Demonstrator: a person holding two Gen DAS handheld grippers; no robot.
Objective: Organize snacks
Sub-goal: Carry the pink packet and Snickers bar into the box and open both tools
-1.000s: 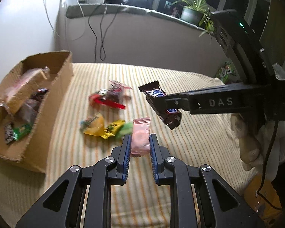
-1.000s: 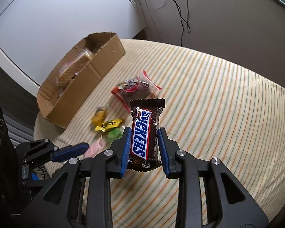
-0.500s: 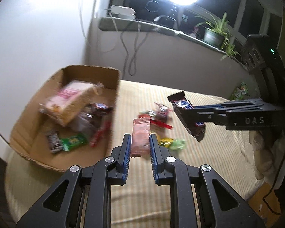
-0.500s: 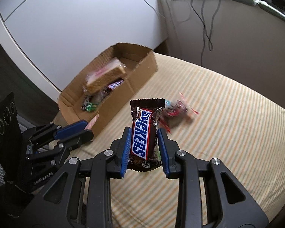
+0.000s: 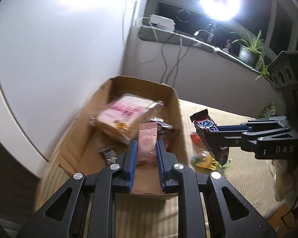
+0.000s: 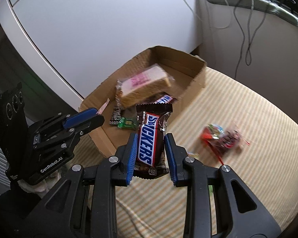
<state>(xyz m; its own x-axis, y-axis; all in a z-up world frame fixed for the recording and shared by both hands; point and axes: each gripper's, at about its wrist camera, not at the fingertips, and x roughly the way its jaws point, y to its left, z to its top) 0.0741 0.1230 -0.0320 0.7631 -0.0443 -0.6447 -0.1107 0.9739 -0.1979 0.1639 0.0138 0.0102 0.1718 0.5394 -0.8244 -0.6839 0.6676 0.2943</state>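
Note:
My left gripper point(image 5: 146, 148) is shut on a pink snack packet point(image 5: 148, 138) and holds it over the near end of an open cardboard box point(image 5: 178, 107). The box holds a large pink-and-tan wrapped cake point(image 5: 125, 117) and several small packets. My right gripper point(image 6: 151, 140) is shut on a Snickers bar point(image 6: 151, 136), held in the air just right of the box point(image 6: 196, 73). The Snickers point(image 5: 208, 132) and right gripper point(image 5: 214, 136) also show in the left wrist view; the left gripper point(image 6: 97, 117) shows in the right wrist view.
Loose snacks lie on the striped cloth: red wrappers point(image 6: 222, 136) and a yellow packet point(image 5: 205, 159). A white wall stands behind the box. A sill with cables, a lamp and a potted plant point(image 5: 248, 51) runs along the back.
Both grippers have moved left toward the box with their snacks. The left gripper now hangs over the box interior; the right one has come up beside the box's right wall.

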